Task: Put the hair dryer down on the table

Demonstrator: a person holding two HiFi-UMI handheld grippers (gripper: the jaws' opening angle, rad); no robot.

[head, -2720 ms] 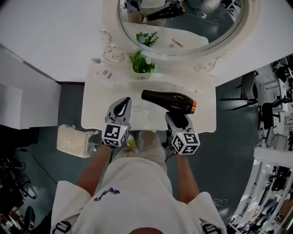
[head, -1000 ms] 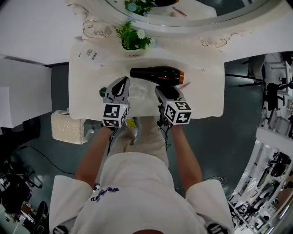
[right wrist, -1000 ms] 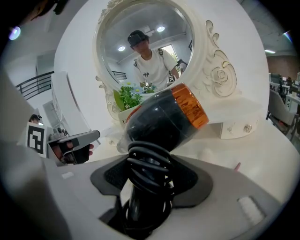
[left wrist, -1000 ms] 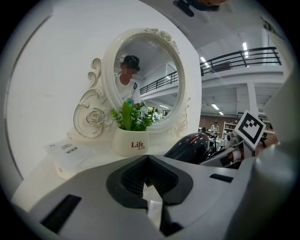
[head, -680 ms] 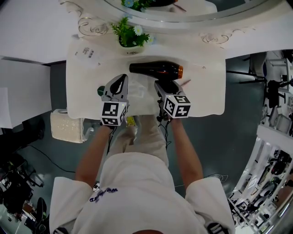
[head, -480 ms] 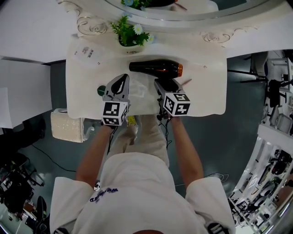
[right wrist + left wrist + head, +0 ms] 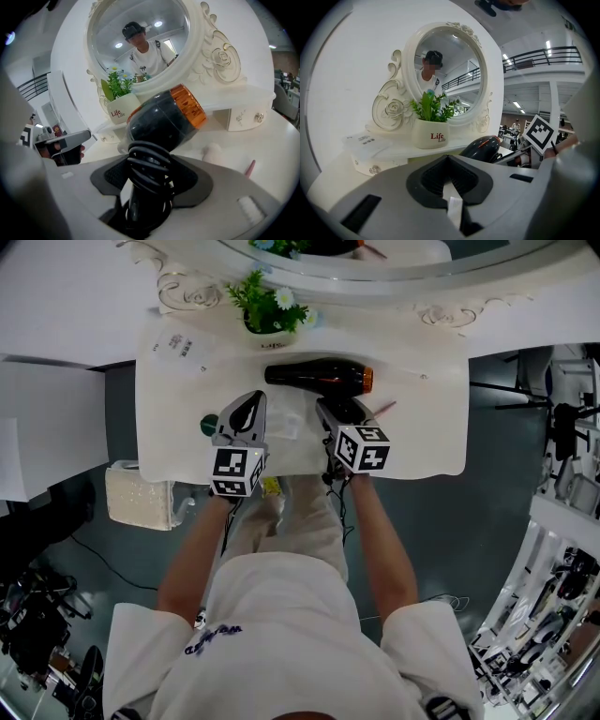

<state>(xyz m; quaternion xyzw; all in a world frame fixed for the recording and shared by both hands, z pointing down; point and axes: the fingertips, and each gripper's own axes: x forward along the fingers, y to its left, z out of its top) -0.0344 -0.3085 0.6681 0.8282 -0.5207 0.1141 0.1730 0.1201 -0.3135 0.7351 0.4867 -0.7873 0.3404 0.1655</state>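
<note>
Right gripper (image 7: 342,416) fingers clamp cord-wrapped handle of hair dryer (image 7: 319,378); barrel crosswise, low over desk (image 7: 422,442), lined up for set-down. Left gripper (image 7: 246,413) fingers closed, empty, clear of drop spot.

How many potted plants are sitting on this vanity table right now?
1. The potted plant stands at the back of the table, against the mirror, behind the hair dryer. The greenery in the mirror is its reflection.
</note>
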